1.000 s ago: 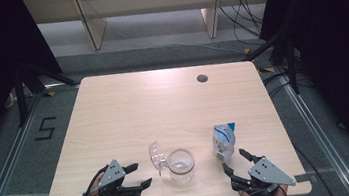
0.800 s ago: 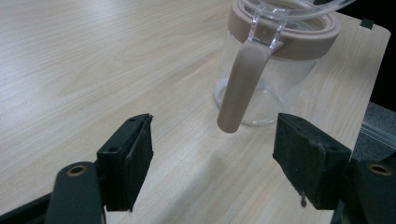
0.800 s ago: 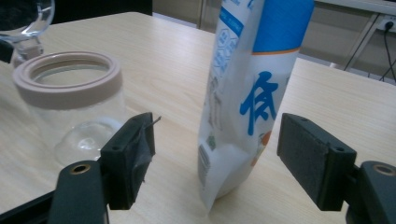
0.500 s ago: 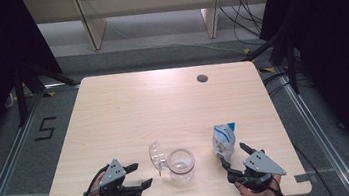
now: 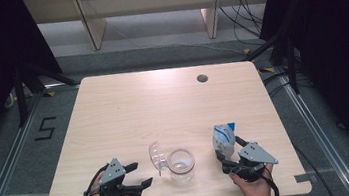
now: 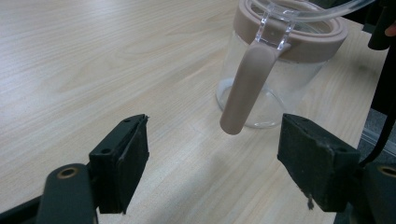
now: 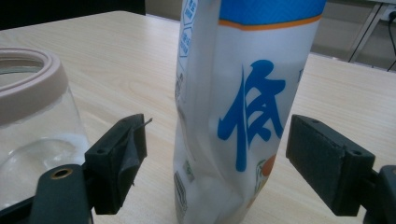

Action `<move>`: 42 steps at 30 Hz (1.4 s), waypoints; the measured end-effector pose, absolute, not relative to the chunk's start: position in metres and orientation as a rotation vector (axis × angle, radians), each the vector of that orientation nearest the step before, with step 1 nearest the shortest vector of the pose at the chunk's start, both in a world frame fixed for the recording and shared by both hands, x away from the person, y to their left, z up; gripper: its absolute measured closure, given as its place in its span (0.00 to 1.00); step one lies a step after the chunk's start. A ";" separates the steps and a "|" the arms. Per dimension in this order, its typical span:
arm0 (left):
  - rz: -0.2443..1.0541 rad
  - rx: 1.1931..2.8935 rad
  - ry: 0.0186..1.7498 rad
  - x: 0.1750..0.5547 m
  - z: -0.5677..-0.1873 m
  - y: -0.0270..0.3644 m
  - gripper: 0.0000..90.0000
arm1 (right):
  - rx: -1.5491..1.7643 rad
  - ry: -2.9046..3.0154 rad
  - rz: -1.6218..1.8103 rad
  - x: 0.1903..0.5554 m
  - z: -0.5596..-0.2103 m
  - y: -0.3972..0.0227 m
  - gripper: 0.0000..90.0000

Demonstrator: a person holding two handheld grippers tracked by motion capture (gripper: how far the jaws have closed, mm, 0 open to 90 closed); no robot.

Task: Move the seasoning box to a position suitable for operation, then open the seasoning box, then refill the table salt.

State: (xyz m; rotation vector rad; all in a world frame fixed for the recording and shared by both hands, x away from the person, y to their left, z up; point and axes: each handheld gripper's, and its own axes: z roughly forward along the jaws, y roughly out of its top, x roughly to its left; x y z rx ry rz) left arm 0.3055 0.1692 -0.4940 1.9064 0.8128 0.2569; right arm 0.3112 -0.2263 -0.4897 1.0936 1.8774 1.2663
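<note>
Glass jar (image 5: pixel 181 165) at lower centre of high view, hinged lid (image 5: pixel 157 155) flipped open to its left; white-blue pouch (image 5: pixel 223 140) upright just right of it, lower right; right gripper (image 5: pixel 228 159) straddling pouch, jaws wide, just been opening, pads clear of both sides; left gripper (image 5: pixel 141 175) wide too, empty, facing jar clasp (image 6: pixel 246 86); risk: soft pouch buckling or tipping under off-centre squeeze; jar, unsteadied, likely sliding if bumped.
</note>
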 end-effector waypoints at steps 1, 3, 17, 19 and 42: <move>0.260 1.899 0.816 0.305 -0.494 0.169 0.27 | 1.120 1.882 1.280 0.311 -0.490 -0.225 0.24; 0.262 1.907 0.818 0.305 -0.494 0.168 0.27 | 1.091 1.883 1.282 0.315 -0.492 -0.226 0.23; 0.270 1.920 0.794 0.305 -0.494 0.169 0.27 | 1.095 1.889 1.285 0.323 -0.498 -0.223 0.24; 0.259 1.916 0.784 0.305 -0.494 0.168 0.27 | 1.099 1.892 1.290 0.323 -0.499 -0.223 0.24; 0.261 1.924 0.780 0.303 -0.494 0.168 0.27 | 1.154 1.908 1.295 0.332 -0.510 -0.221 0.25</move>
